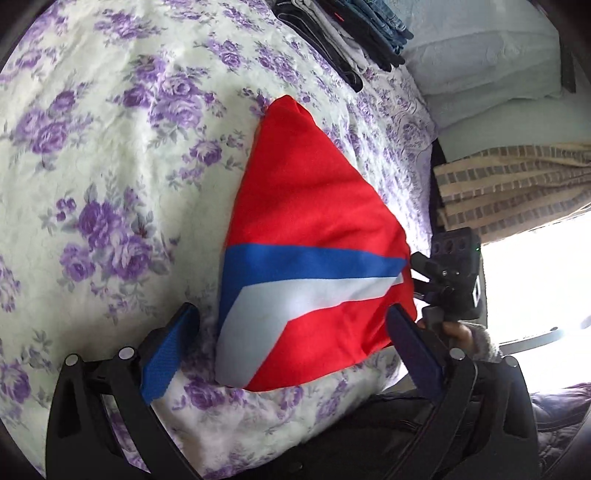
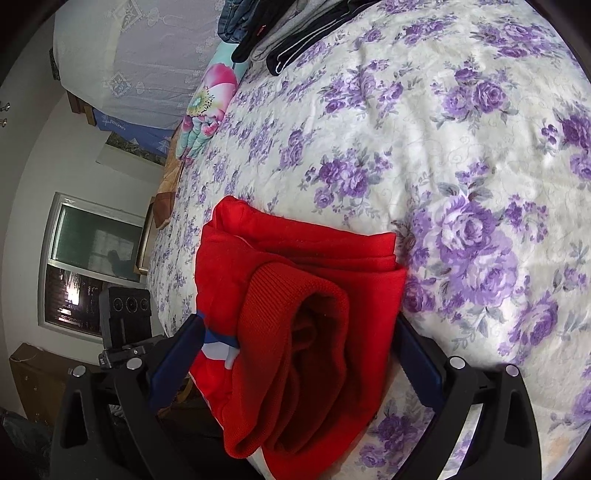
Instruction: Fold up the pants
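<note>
Red pants (image 1: 314, 206) with a blue and white stripe lie folded in a compact bundle on the purple-flowered bedspread (image 1: 110, 147), near the bed's edge. My left gripper (image 1: 291, 347) is open, its blue-padded fingers (image 1: 170, 350) standing either side of the bundle's near end. In the right wrist view the same pants (image 2: 295, 332) show their ribbed end facing the camera. My right gripper (image 2: 301, 354) is open wide, with the thick bundle filling the gap between its fingers. A hand (image 1: 461, 332) in a grey sleeve holds the right gripper's black body (image 1: 448, 280) at the pants' right edge.
A pile of folded dark clothes (image 1: 351, 33) (image 2: 295, 33) sits at the far end of the bed. Pale pillows (image 1: 480, 62) and a striped cloth (image 1: 517, 184) lie beyond the bed's edge. A flowered pillow (image 2: 210, 99) and a window (image 2: 92, 266) show on the other side.
</note>
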`<state>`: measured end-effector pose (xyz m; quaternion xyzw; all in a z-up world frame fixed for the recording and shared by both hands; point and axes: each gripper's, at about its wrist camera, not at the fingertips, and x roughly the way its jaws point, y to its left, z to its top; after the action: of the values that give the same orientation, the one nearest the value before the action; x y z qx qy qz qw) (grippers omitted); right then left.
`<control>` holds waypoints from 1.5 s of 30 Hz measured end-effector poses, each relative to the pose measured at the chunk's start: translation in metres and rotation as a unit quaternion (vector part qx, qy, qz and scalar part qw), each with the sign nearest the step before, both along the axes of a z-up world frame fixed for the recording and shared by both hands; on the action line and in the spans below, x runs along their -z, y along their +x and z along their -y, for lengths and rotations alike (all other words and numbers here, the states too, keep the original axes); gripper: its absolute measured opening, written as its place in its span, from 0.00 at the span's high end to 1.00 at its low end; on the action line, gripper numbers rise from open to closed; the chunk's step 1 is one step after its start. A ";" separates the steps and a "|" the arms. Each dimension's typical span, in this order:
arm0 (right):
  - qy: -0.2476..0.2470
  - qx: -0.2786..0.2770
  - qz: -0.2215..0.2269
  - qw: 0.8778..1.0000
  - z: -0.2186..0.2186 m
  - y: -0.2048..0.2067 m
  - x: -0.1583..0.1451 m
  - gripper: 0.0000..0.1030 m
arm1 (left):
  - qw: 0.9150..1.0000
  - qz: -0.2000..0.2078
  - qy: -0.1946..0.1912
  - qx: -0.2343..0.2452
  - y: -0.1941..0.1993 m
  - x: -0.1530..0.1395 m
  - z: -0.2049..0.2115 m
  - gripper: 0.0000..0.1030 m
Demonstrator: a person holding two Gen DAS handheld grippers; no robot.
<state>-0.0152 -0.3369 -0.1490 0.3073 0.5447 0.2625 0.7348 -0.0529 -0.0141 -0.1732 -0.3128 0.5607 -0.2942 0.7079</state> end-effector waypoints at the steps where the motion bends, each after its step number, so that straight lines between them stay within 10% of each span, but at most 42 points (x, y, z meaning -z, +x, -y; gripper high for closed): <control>1: 0.002 -0.001 0.001 1.000 0.000 0.000 0.000 0.04 | 1.000 -0.003 -0.016 -0.003 -0.002 0.002 -0.001 0.05; 10: 0.035 -0.016 -0.001 0.999 0.011 0.002 0.001 0.04 | 0.983 -0.029 -0.168 -0.060 -0.010 0.021 -0.020 0.05; 29: 0.043 0.013 -0.024 0.999 0.016 0.009 0.002 0.04 | 0.998 -0.003 -0.062 0.002 -0.001 0.012 0.023 0.05; 45: 0.050 -0.027 -0.011 0.998 0.009 0.012 0.002 0.03 | 0.997 -0.019 -0.041 -0.070 -0.004 0.011 0.022 0.06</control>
<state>-0.0029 -0.3458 -0.1508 0.3314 0.5472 0.3059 0.7051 -0.0565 -0.0365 -0.1840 -0.3852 0.5383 -0.2605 0.7028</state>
